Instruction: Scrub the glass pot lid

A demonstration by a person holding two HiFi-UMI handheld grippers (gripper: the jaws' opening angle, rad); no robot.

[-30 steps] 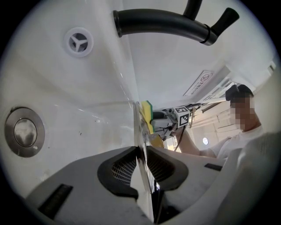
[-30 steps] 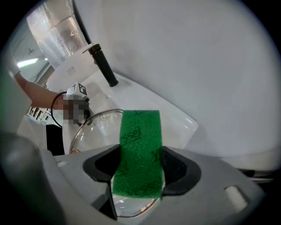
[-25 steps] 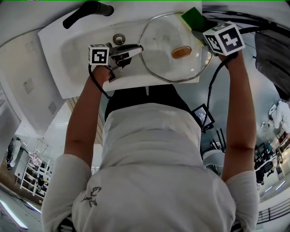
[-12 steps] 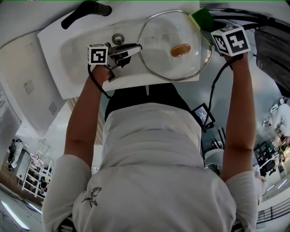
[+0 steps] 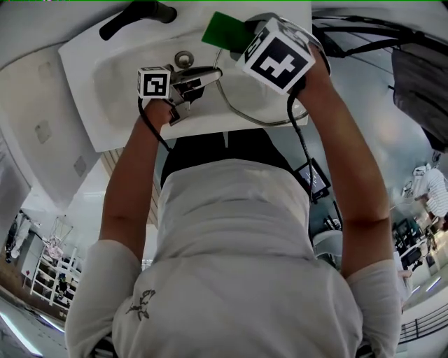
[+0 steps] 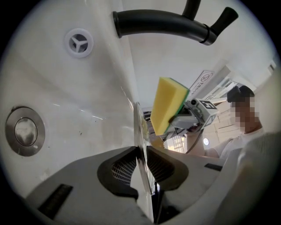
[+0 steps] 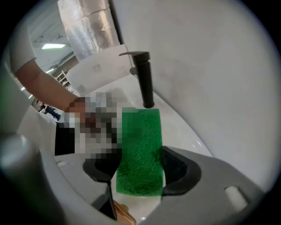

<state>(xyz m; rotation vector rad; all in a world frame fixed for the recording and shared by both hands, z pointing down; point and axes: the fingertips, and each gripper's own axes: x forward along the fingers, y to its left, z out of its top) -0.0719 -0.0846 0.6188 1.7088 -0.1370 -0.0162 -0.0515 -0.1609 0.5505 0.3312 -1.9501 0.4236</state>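
While the left tool (image 5: pixel 210 73) points level over the sink (image 5: pixel 105 77), its jaws are closed down on the rim of the glass lid (image 5: pixel 241 98). In the left gripper view the lid (image 6: pixel 139 132) runs edge-on straight between both pads, which press on it. Gap is narrow, just the rim's thickness.

Lid sits over the right part of the basin, held clear of the drain (image 5: pixel 183 59). From the head view the right tool's marker cube covers most of it.

Right tool (image 5: pixel 245 40) angles steeply down and is clamped on a sponge (image 7: pixel 139 154), one pad on each side. Green scouring face is toward the right gripper view. Yellow foam (image 6: pixel 169 105) faces the left tool.

From the head view the sponge pokes out past the lid's far left rim, near the black faucet (image 5: pixel 136 15). In the left gripper view it sits just beside the glass. Can't tell if it touches.
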